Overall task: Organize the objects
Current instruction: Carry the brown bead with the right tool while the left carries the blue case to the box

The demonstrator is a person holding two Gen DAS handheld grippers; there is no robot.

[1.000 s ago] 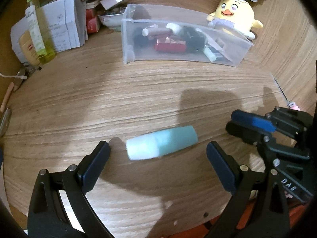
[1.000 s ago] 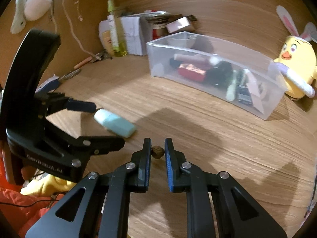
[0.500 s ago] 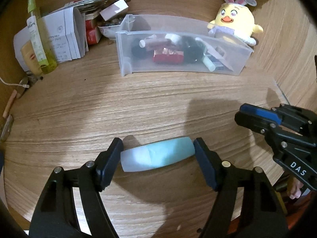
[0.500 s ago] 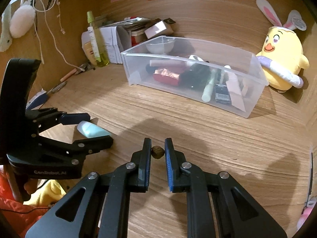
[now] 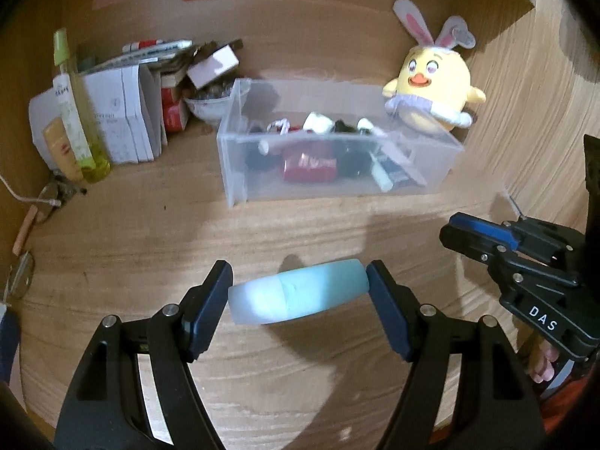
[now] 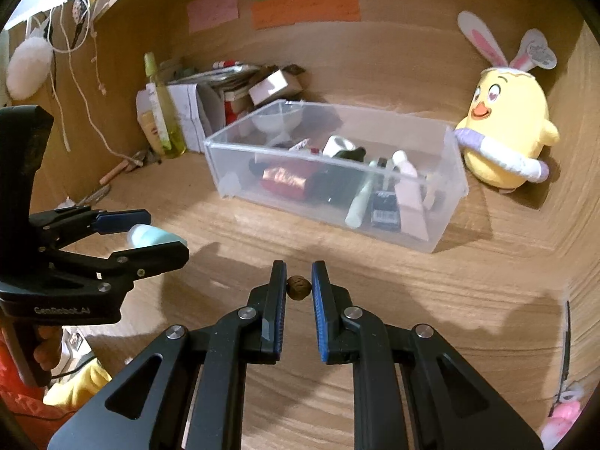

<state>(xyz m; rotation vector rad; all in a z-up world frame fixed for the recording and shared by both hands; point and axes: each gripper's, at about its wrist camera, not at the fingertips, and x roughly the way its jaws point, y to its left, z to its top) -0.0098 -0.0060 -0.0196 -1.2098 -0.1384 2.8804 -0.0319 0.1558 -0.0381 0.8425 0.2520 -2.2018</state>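
A pale teal bottle [image 5: 298, 290] lies crosswise between the pads of my left gripper [image 5: 299, 276], which is shut on its two ends and holds it a little above the wooden desk. From the right wrist view the same bottle [image 6: 150, 234] sits in the left gripper [image 6: 155, 238] at the left. My right gripper [image 6: 299, 276] is shut on a small brown nut [image 6: 299, 288]; it also shows at the right edge of the left wrist view as the right gripper [image 5: 459, 232]. Behind stands a clear plastic bin [image 5: 233, 150] with several small items inside.
A yellow plush chick [image 5: 431, 86] leans at the bin's right end. Papers, boxes and a tall yellow-green bottle [image 5: 73, 112] crowd the back left corner. Wooden walls close the desk at back and right. Bare desk lies between grippers and the bin [image 6: 455, 172].
The left jaws closed onto the teal bottle's ends, then raised it off the desk. The right gripper kept its hold on the nut and drifted nearer the bin.
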